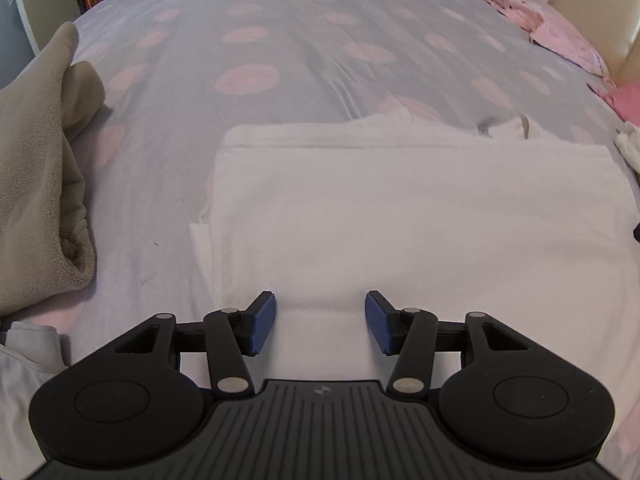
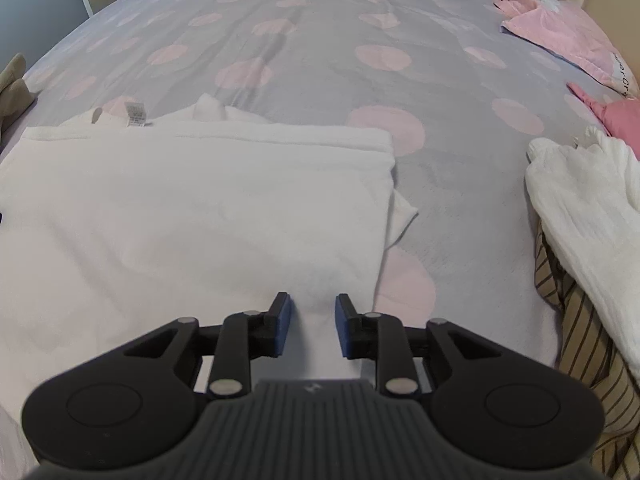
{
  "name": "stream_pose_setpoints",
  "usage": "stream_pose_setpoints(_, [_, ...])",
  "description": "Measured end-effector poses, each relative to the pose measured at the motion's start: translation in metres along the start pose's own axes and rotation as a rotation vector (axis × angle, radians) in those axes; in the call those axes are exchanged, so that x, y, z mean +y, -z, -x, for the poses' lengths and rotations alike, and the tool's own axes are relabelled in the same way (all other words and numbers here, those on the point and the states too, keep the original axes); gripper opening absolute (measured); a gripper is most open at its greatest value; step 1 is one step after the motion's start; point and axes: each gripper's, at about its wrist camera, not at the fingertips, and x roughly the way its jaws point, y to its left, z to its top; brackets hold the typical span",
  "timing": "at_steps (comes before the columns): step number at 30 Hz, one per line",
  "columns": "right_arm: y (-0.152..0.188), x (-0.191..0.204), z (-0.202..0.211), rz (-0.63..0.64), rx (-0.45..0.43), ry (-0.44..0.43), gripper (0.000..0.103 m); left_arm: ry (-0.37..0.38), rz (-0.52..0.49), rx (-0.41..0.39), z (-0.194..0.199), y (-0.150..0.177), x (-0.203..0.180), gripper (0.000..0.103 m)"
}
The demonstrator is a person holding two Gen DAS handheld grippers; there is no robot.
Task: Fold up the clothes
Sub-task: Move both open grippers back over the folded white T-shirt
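Left wrist view: the left gripper [image 1: 320,322] is held low over the near hem of a white garment [image 1: 400,216], its blue pads [image 1: 262,324] spread wide apart with nothing between them but cloth lying beneath. The garment is seen from 12 to 2 o'clock of the gripper, laid flat as a rough rectangle with its long axis running from 9 to 3 o'clock. A sleeve corner is tucked out at its left edge, and a bunched collar is seen along the far edge. At 9 o'clock a beige fleece garment [image 1: 36,184] is heaped.

Right wrist view: the right gripper [image 2: 313,324] is held over the same near hem, close to the garment's right corner, its pads [image 2: 345,326] parted more narrowly and closed on nothing. The white garment [image 2: 192,216] is spread from 9 to 12 o'clock, a care label [image 2: 135,116] showing at the far edge. At 3 o'clock a white crinkled garment [image 2: 588,208] is draped over striped fabric [image 2: 584,344].

Both grippers are judged equally near the hem. The surface is a soft bedspread [image 2: 320,40], grey with pink dots; pink pillows [image 2: 560,28] are seen at 1 o'clock.
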Motion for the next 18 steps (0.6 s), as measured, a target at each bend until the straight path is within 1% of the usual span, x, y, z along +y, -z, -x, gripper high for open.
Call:
stream_pose_setpoints(3, [-0.003,-0.004,0.011,-0.020,-0.015,-0.006,0.028,-0.017,0.006,-0.029,0.018,0.001,0.006,0.049])
stream_pose_setpoints(9, [0.009,-0.015,0.042,-0.085,-0.022,-0.011,0.032,0.014,0.076,-0.067,0.063,0.025,0.026,0.049])
stream_pose_setpoints(13, [0.032,-0.016,0.061,-0.114,0.006,-0.002,0.037,0.015,0.108,-0.080,0.088,0.049,0.035,0.050])
stream_pose_setpoints(16, [0.054,-0.020,0.072,-0.151,0.012,-0.007,0.042,0.015,0.152,-0.092,0.103,0.068,0.043,0.051])
stream_pose_setpoints(18, [0.068,-0.023,0.080,-0.175,0.016,-0.011,0.044,0.022,0.180,-0.101,0.112,0.082,0.047,0.052])
